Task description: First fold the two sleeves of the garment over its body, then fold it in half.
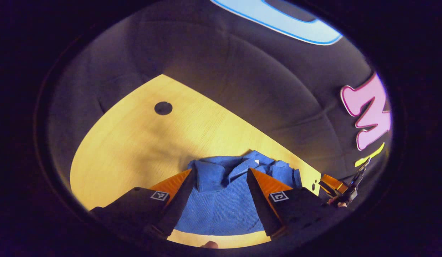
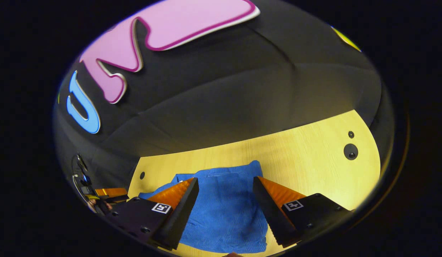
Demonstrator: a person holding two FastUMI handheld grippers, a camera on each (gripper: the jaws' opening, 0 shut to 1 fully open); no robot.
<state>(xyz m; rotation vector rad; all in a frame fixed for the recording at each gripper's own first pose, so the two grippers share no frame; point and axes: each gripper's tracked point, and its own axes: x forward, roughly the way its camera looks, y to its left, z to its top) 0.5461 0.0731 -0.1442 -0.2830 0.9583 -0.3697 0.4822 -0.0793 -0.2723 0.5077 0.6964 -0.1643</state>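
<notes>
Wooden table [image 1: 135,142], blue garment [image 1: 221,210], both claws agape

A pale wooden table [image 1: 142,142] with round holes [image 1: 163,108] fills the lower frame; black cloth wall [image 1: 242,82] stands behind.

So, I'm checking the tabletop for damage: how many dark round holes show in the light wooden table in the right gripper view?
3: a small hole above a larger hole near the table's right end, and a small one by its left end. The blue knitted garment may hide others.
</notes>
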